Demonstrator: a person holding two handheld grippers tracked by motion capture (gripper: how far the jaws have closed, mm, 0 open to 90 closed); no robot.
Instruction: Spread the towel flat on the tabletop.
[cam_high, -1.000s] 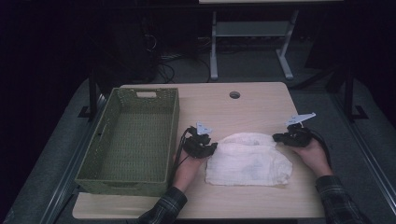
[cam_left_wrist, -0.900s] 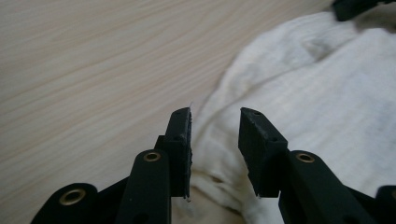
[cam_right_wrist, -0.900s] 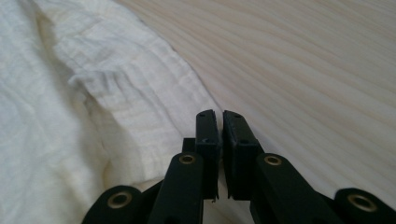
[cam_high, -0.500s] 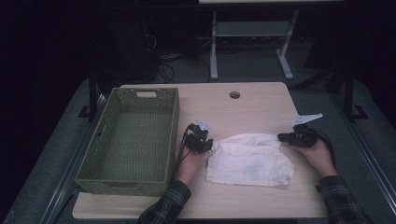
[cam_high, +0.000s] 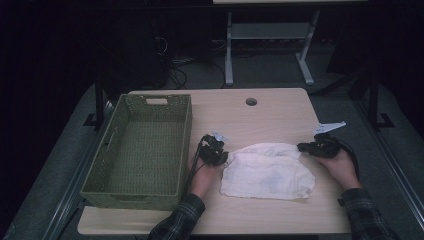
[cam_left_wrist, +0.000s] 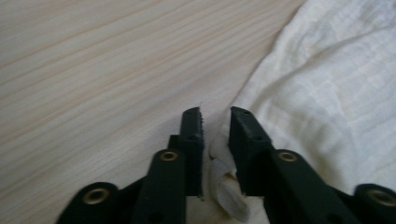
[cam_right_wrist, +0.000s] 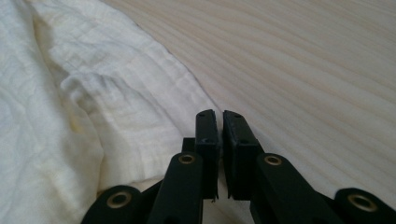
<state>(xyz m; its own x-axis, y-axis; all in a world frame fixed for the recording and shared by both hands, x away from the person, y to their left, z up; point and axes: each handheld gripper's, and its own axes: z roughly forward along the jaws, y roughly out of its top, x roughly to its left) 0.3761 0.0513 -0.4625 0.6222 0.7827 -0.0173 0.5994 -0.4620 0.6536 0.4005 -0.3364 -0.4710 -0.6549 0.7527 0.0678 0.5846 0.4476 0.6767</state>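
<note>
With cloth (cam_high: 267, 170) spread flat on table (cam_high: 280, 112), left gripper (cam_left_wrist: 215, 122) just been closing on corner fold, right gripper (cam_right_wrist: 219, 122) pinched shut at opposite edge — likely for lifting.

Laboratory or workshop-type recording room. Indicators: a light wood desk (cam_high: 280, 115) with a cable hole (cam_high: 251, 101) near its far edge, loose cables (cam_high: 175, 75) on grey carpet, a metal frame stand (cam_high: 270, 45) behind, dark surroundings.
</note>
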